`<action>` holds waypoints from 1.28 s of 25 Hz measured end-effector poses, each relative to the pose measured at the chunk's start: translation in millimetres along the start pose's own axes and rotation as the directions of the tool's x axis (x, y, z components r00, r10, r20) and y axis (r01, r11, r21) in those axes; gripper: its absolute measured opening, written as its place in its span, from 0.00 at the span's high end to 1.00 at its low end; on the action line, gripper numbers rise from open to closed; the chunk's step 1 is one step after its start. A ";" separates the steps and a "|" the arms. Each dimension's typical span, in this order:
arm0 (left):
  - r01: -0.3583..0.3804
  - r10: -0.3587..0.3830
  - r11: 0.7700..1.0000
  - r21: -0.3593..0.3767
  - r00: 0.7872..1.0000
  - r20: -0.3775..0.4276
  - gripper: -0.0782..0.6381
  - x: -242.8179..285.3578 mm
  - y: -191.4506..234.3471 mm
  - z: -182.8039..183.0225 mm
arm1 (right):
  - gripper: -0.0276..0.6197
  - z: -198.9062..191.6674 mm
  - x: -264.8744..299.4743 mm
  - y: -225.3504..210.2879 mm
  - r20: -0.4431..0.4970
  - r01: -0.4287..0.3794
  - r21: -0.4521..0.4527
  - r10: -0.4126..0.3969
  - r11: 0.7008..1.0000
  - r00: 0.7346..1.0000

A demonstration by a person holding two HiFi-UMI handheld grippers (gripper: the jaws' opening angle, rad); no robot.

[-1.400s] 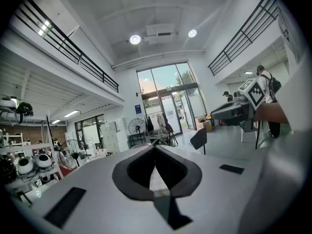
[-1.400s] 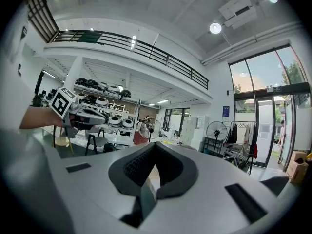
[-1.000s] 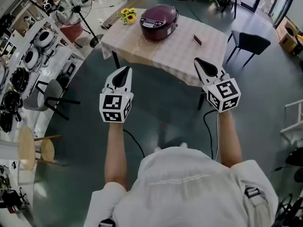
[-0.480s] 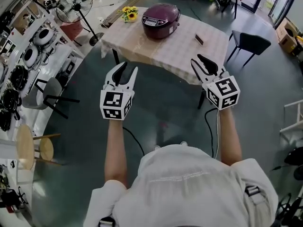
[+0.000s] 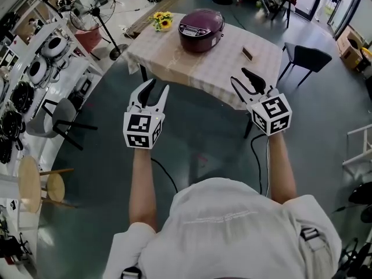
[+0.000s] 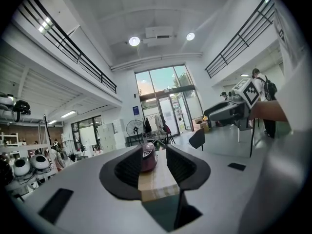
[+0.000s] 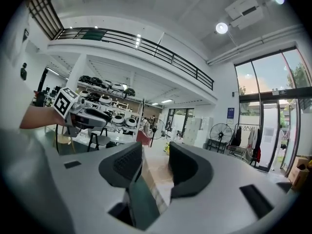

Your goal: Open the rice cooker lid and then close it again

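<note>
A purple rice cooker (image 5: 201, 30) with its lid down stands on the far side of a table (image 5: 174, 57) covered in a checked cloth. Both grippers hover over the floor short of the table's near edge, well away from the cooker. My left gripper (image 5: 158, 86) has its jaws opening with nothing between them; in the left gripper view the cooker (image 6: 147, 157) shows far off through the gap. My right gripper (image 5: 239, 75) is also opening and empty, pointing at the table's near right part. In the right gripper view only the tablecloth (image 7: 157, 172) lies ahead of the jaws.
A bunch of sunflowers (image 5: 162, 20) and a small dark object (image 5: 247, 53) lie on the table. A black chair (image 5: 308, 57) stands to its right, a floor fan (image 5: 93, 7) to its left. Shelves of cookers (image 5: 40, 68) and a wooden stool (image 5: 32, 182) line the left.
Both grippers went from shut to partly open. Both hands moved forward towards the table, which now sits a little nearer in the head view.
</note>
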State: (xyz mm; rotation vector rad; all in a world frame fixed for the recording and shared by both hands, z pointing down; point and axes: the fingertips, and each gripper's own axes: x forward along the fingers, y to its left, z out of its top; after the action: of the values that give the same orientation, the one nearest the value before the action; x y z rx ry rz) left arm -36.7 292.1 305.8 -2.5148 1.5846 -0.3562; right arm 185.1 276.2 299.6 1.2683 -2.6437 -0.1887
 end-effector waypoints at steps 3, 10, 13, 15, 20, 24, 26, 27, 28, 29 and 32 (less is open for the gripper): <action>0.005 -0.005 1.000 0.001 1.000 0.001 0.66 -5.1 12.3 -4.8 | 0.66 2.3 7.6 9.2 -0.002 0.009 0.001 -0.009 1.000 1.000; 0.016 -0.016 1.000 0.007 1.000 -0.013 0.66 -21.1 38.0 -18.2 | 0.66 5.3 16.7 31.8 -0.006 0.043 0.004 -0.043 0.999 0.999; 0.013 -0.014 1.000 -0.004 1.000 -0.022 0.66 -24.0 51.2 -25.8 | 0.66 7.2 23.5 37.8 -0.010 0.051 0.005 -0.051 0.999 0.999; 0.015 -0.016 1.000 -0.015 1.000 -0.025 0.66 -24.8 56.1 -29.6 | 0.66 8.2 27.2 40.2 -0.014 0.053 0.002 -0.053 0.999 0.999; 0.019 -0.021 0.999 -0.035 0.999 -0.042 0.66 -14.4 69.0 -42.7 | 0.66 6.4 47.9 38.8 -0.020 0.054 0.004 -0.054 0.999 0.998; 0.024 -0.026 0.999 -0.042 0.998 -0.062 0.66 5.7 79.2 -51.8 | 0.71 6.1 67.3 15.9 0.019 0.106 0.012 -0.106 0.994 0.994; 0.014 -0.017 0.999 -0.042 0.998 -0.068 0.66 20.4 87.9 -55.2 | 0.71 1.5 82.0 -0.8 0.024 0.109 0.034 -0.110 0.993 0.994; 0.009 -0.012 0.999 -0.041 0.997 -0.071 0.66 29.5 93.4 -56.9 | 0.70 -1.8 91.7 -9.0 0.021 0.104 0.040 -0.105 0.994 0.994; 0.005 -0.008 0.999 -0.040 0.997 -0.075 0.66 40.1 99.1 -58.7 | 0.69 -5.2 102.7 -17.5 0.016 0.099 0.043 -0.100 0.994 0.995; 0.002 -0.005 0.999 -0.039 0.997 -0.079 0.66 52.4 104.8 -60.6 | 0.68 -8.6 114.8 -26.8 0.014 0.094 0.044 -0.095 0.995 0.995; -0.007 0.003 0.999 -0.040 0.996 -0.092 0.66 97.6 121.8 -64.5 | 0.67 -16.7 155.3 -59.4 0.009 0.080 0.048 -0.080 0.996 0.997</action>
State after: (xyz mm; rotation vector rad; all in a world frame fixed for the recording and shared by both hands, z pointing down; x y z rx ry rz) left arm -119.7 151.6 349.3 -2.5583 1.6469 -0.4500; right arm 139.1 117.3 323.5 1.3935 -2.6239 -0.1456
